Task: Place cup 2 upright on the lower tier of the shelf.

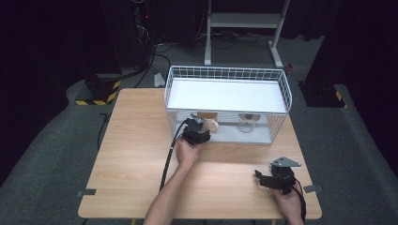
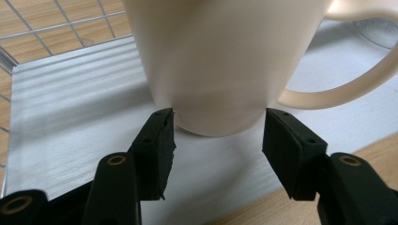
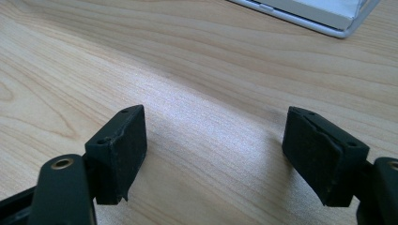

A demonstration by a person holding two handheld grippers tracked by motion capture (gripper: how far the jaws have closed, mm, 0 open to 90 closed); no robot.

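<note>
Gripping cream mug (image 2: pixel 220 61) base, left gripper (image 2: pixel 218 133), lower rack shelf (image 2: pixel 70 108).

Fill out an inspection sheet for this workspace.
Surface: light wooden table.
Job's things: cream mug upright on the lower shelf of the white wire rack.
Clutter: a clear glass on the same shelf, to the mug's right in the high view.
Grippers: left gripper shut on the mug's base; right gripper open over bare table.
Cables: a black one trails from the left gripper.
Surroundings: grey floor, white stand, hazard-striped base behind.
</note>
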